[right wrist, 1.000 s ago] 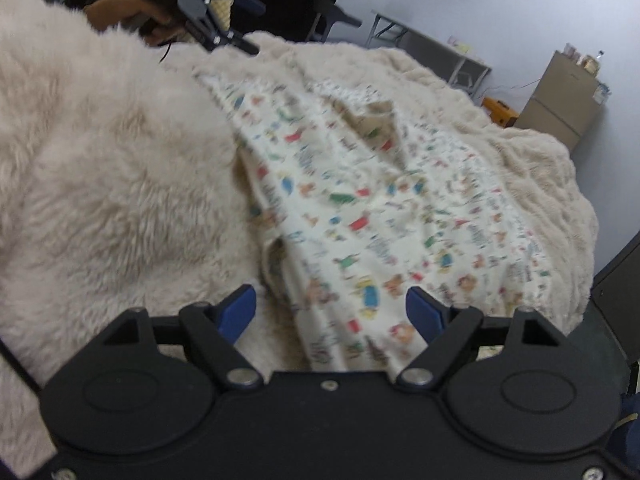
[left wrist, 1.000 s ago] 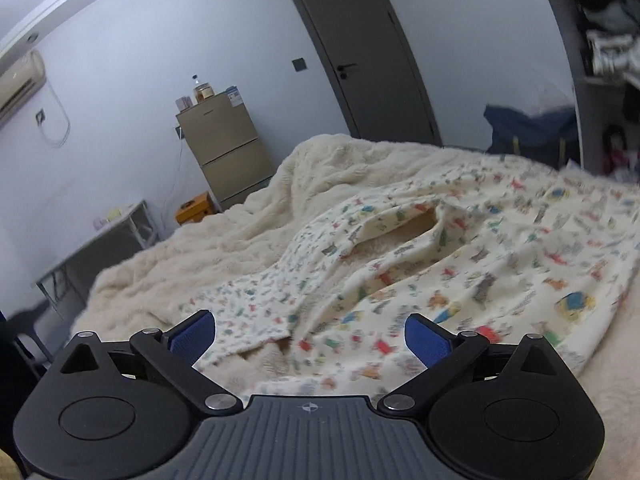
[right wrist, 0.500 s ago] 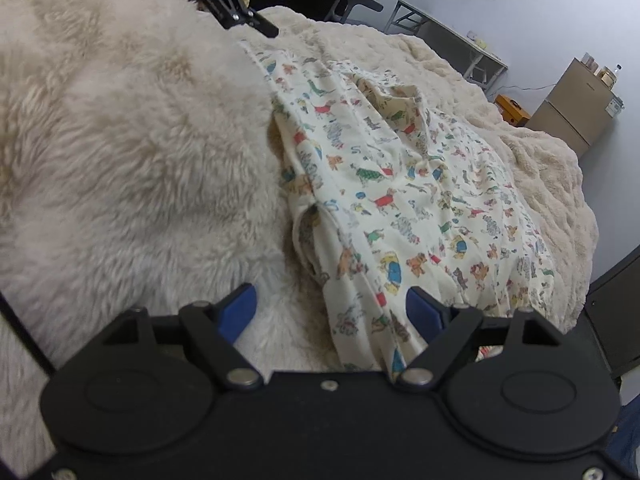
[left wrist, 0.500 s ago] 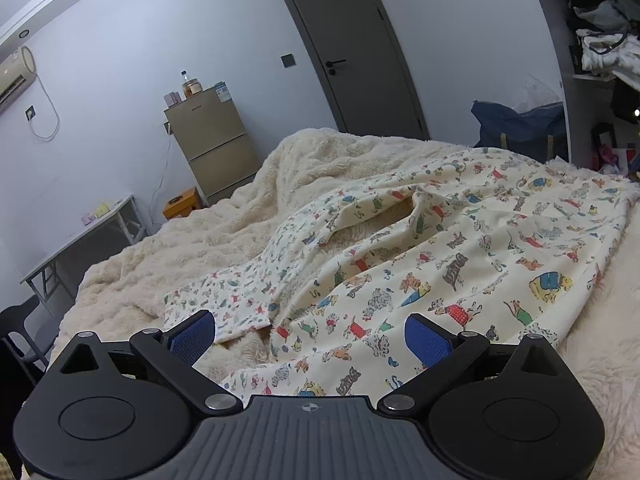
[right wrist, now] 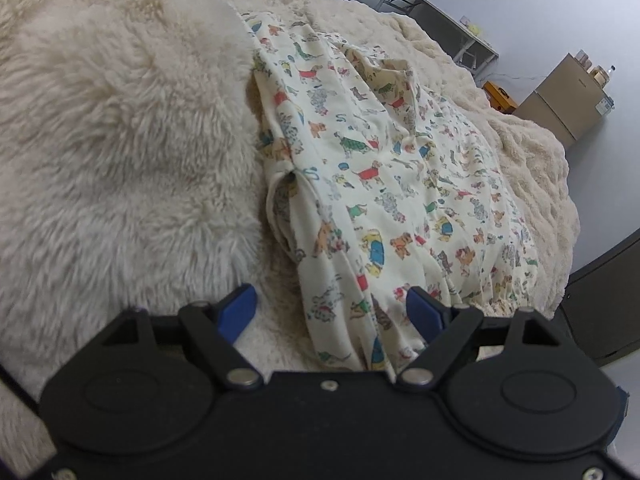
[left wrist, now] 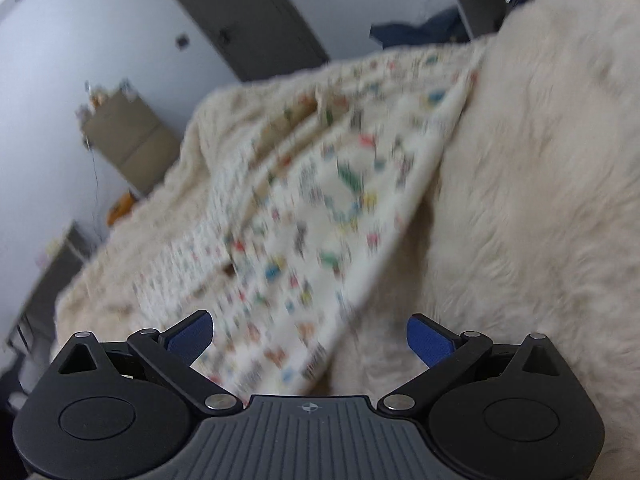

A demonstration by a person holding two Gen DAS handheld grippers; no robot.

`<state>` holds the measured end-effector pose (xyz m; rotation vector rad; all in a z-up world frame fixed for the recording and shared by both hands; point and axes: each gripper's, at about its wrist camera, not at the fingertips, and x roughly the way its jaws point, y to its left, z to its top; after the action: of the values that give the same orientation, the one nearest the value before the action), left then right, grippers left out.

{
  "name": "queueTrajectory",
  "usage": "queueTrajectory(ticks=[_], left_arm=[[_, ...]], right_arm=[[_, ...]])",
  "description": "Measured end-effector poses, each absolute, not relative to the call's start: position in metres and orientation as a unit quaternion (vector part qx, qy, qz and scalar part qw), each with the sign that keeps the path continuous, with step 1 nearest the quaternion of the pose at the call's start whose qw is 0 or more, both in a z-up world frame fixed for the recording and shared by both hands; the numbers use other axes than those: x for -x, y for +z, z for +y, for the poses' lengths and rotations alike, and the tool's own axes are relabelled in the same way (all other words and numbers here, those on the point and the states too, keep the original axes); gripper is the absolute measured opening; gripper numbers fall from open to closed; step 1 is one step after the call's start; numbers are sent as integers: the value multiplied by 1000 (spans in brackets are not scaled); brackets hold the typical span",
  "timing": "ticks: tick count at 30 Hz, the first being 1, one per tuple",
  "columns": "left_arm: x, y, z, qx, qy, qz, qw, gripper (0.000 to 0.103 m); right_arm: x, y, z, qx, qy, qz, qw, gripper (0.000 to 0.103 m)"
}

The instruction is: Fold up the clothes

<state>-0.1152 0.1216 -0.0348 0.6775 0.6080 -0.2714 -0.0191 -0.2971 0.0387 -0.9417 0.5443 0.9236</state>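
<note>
A cream garment printed with small coloured dogs (right wrist: 384, 184) lies spread on a fluffy cream blanket (right wrist: 120, 120). In the right wrist view my right gripper (right wrist: 332, 312) hangs open just above the garment's near hem, whose cloth runs between the blue pads untouched. In the blurred left wrist view the same garment (left wrist: 320, 208) stretches away from my left gripper (left wrist: 310, 338), which is open low over the garment's near corner. Neither gripper holds anything.
The blanket (left wrist: 540, 200) bulges high beside the garment. A beige fridge (right wrist: 568, 96) and a grey table (right wrist: 444, 28) stand by the far wall. A dark door (left wrist: 248, 20) is beyond the bed in the left wrist view.
My left gripper dropped and rolled toward the garment's edge, so its view tilted and blurred. My right gripper drew slightly nearer the hem. The other gripper left the right wrist view.
</note>
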Motion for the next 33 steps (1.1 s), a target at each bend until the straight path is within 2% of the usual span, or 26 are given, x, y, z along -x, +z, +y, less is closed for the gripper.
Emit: queueTrajectory(ticks=[4,6,7,8,12,14,18,20,23,25,26,27,28,29,33], left_arm=[[101,-47,114,-321,-94,264,905,101],[95,-53,105,-317,-80,219,919,84],[94,-52,102,-314,-75,208,923,57],[93,-51,98,-311,-71,197,927,36],[90,-46,90,-310,-64,164,934,24],[88,-43,90,-305,-65,152,938,10],[85,-14,105,-228,-84,142,960,8],[85,-8,105,-232,-80,132,960,9],[86,-7,101,-264,-70,128,954,10],[88,-11,100,-277,-69,128,950,11],[89,-14,100,-279,-69,128,949,17],[90,-18,101,-284,-70,129,947,22],[91,-26,102,-297,-75,135,942,49],[91,-33,101,-312,-82,142,936,68],[85,-77,104,-380,-101,203,897,62]], right_arm=[[21,36,-294,454,415,231,754,81],[21,32,-290,473,400,207,757,79],[20,30,-289,485,387,190,761,77],[19,27,-288,498,371,172,765,75],[15,17,-293,492,357,140,781,75],[20,6,-299,489,361,128,784,74],[28,-8,-312,487,369,122,782,68],[24,-9,-314,482,364,119,788,69],[19,-13,-314,495,337,99,795,63],[19,-18,-312,510,325,81,792,47],[19,-21,-311,517,320,72,790,33],[18,-25,-309,524,316,65,788,31],[17,-28,-308,529,314,61,786,30],[16,-34,-306,542,307,52,781,29],[11,-49,-304,560,292,27,775,29]])
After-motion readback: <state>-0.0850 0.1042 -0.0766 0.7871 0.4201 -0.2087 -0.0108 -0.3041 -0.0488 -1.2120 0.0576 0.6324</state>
